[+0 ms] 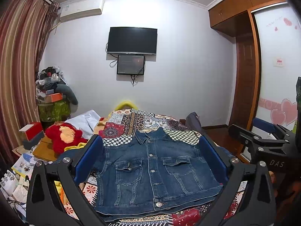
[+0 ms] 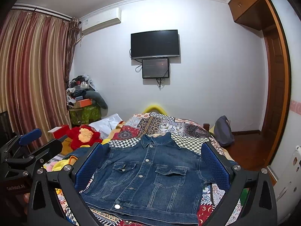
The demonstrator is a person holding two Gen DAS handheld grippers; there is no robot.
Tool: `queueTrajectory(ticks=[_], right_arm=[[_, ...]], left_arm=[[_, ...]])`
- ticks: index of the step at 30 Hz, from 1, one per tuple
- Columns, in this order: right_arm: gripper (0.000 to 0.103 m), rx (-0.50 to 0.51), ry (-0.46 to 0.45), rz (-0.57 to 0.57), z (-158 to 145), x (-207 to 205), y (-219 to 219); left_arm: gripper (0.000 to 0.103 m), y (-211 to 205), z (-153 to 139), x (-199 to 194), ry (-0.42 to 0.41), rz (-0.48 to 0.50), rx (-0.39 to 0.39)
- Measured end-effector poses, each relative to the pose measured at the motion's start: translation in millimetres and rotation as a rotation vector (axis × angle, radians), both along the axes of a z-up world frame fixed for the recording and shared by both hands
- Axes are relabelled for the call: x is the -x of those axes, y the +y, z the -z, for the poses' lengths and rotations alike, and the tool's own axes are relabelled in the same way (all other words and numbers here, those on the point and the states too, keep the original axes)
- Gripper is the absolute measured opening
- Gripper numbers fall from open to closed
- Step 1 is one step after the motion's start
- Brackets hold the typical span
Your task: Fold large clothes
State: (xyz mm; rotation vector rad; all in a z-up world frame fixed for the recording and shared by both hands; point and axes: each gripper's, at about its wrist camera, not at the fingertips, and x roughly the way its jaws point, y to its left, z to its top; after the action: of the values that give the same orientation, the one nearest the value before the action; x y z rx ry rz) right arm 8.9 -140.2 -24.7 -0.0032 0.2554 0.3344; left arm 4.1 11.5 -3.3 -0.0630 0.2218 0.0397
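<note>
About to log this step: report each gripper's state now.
Left gripper: open, holding nothing, above the denim jacket.
Right gripper: open, holding nothing.

White letters "DAS" stand on the black body of the right gripper (image 1: 263,131), seen at the edge of the left wrist view. The words "GenRobot.AI" stand in small pale letters on the dark body of the left gripper (image 2: 28,145), low at the side of the right wrist view. There is pink writing on the wardrobe door (image 1: 276,56), a small red and white sign (image 1: 279,62) on it, and a label on the air conditioner (image 1: 80,9), but all three are too small or blurred to read.
</note>
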Motion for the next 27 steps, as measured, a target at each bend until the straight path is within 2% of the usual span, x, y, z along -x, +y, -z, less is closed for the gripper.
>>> queueTrajectory(ticks=[19, 27], right_arm=[[0.103, 0.002, 0.007, -0.003, -1, 1, 3], [0.103, 0.007, 0.066, -0.018, 4, -22, 13]], left_arm=[[0.103, -4, 0, -5, 0.0, 0.005, 0.006], [0.103, 10, 10, -24, 0.027, 0.011, 0.033]])
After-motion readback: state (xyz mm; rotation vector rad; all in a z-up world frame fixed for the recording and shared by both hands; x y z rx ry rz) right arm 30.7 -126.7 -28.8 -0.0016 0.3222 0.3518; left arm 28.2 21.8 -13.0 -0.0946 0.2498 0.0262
